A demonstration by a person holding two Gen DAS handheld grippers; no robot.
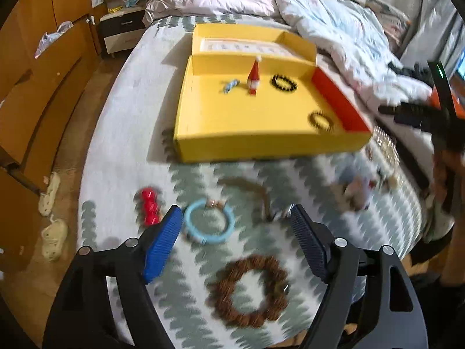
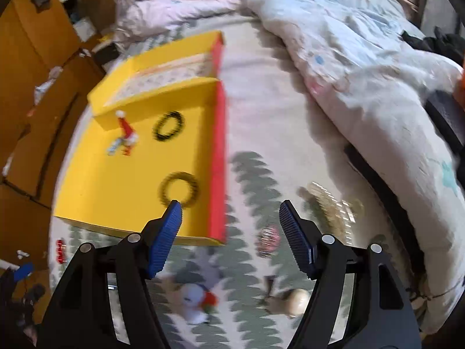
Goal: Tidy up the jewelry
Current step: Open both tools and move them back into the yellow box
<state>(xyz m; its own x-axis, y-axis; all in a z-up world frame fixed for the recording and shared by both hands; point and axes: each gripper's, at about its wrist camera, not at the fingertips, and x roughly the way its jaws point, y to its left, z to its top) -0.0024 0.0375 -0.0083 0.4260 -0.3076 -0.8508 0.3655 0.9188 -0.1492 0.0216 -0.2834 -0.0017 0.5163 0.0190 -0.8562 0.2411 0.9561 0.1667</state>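
Both claws, left and right, gape empty over a zigzag-patterned bed. 2 black bead rings lie in the yellow cardboard box; a knobbly brown bracelet lies outside.

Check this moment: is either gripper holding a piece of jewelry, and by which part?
Nothing is held. The left gripper and right gripper both stand open above the bed, with nothing pressed between their fingers.

Both wrist views tilt steeply down, close over the bed — sharing the yellow box.
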